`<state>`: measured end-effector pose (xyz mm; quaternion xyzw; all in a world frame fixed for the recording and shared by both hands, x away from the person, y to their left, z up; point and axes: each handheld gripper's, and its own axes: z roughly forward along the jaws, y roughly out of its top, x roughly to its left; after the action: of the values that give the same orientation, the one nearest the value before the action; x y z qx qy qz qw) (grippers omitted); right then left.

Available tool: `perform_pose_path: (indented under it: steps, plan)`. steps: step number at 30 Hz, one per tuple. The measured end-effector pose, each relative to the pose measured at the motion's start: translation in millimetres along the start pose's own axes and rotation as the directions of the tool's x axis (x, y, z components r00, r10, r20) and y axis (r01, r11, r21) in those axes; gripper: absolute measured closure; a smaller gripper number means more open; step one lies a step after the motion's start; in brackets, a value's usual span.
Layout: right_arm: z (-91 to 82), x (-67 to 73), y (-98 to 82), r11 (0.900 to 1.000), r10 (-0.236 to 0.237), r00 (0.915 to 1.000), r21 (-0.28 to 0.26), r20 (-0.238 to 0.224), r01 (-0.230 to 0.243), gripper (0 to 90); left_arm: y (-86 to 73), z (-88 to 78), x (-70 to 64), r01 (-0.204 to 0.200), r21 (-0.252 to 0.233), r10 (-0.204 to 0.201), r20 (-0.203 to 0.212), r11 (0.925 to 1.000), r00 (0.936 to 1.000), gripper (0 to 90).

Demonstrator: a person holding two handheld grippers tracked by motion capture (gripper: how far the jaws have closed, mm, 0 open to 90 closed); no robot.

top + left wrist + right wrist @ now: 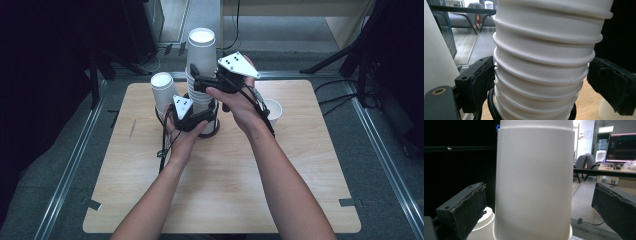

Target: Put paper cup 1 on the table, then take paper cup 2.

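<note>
Fingers of the left gripper (541,87) stand apart on either side of the lower rims of the cup stack (544,62). The near-side pad (480,82) is touching or almost touching the rims; the other pad (610,86) stands clear. No firm grip. Fingers of the right gripper (536,212) are also wide apart, straddling the top cup (534,182) with a gap on both sides; holding nothing.

Stack location: upside-down paper cups nested into a tall column, standing on the tabletop (225,195) toward its far middle. High view puts the left gripper (192,117) low on the column and the right gripper (207,82) higher up.

Handling, as judgement: paper cups are very light and thin-walled, so they crush under a hard squeeze. Rolled rims are the stiffest place and give a ledge to catch on. Smooth side walls look slippery. Nested cups may stick together, so the lower hold should brace the stack while the upper one lifts at or just below a rim.

View differences: high view shows a second inverted cup (162,90) left of the stack and an upright cup (272,111) to its right. Left gripper view shows the stacked rims (541,60) one by one and a dark ring (492,107) at the base. Right gripper view shows the plain top wall and a low white cup bottom (485,225) beside it.
</note>
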<state>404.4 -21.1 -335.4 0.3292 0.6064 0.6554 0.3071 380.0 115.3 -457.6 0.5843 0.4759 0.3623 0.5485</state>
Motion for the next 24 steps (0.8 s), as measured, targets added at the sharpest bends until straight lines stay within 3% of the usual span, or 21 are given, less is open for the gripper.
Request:
perform_pose_path:
  steps: [9, 16, 24]
  plan:
    - [13.7, -2.1, -7.5, 0.999, 0.022, 0.9998, 0.038, 0.002, -0.022, 1.2, -0.2, 0.1, 0.0, -0.008, -0.004, 0.008, -0.002, 1.0, 1.0, 8.4]
    - [18.0, -2.6, -10.1, 0.998, 0.043, 0.9986, 0.052, -0.029, -0.042, 6.6, -0.1, 0.2, -0.4, -0.002, -0.008, 0.002, -0.003, 1.0, 1.0, 8.6]
    - [22.3, -7.0, -12.0, 0.996, 0.072, 0.9958, 0.061, -0.057, -0.068, 5.5, -0.1, -0.2, -0.6, -0.004, -0.008, 0.004, -0.004, 1.0, 1.0, 8.9]
